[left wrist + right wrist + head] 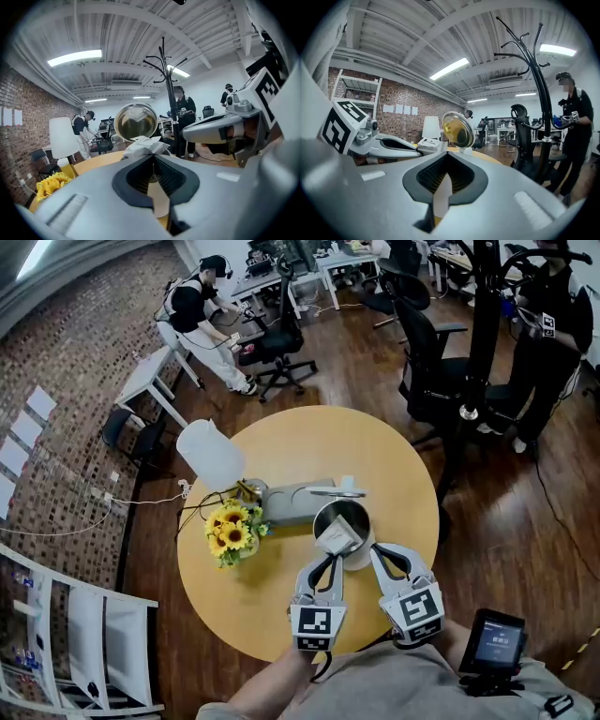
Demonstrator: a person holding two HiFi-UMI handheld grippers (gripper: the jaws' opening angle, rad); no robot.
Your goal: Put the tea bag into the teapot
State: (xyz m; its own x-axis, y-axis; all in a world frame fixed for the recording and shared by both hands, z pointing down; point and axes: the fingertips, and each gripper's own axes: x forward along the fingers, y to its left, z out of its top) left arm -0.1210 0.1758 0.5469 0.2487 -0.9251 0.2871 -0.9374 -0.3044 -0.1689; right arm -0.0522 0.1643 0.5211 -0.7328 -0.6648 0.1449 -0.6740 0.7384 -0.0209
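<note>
In the head view, the teapot [343,517] is a shiny round metal vessel with a white part on its near side. It is tilted so its wide mouth faces me, above the yellow round table [309,442]. My right gripper [374,555] is shut on that white part. In the right gripper view the teapot [458,131] rises just past the jaw tips [446,154]. My left gripper [334,557] is shut on the white tea bag [337,538], which lies at the mouth's near rim. In the left gripper view the tea bag [143,146] sticks out of the jaws [152,157] below the teapot [136,123].
Sunflowers [232,531], a white lamp [211,454] and a grey box [295,503] with a small metal dish stand on the table's left and middle. Office chairs [427,352] and a black coat rack [483,324] stand beyond it. People work further back.
</note>
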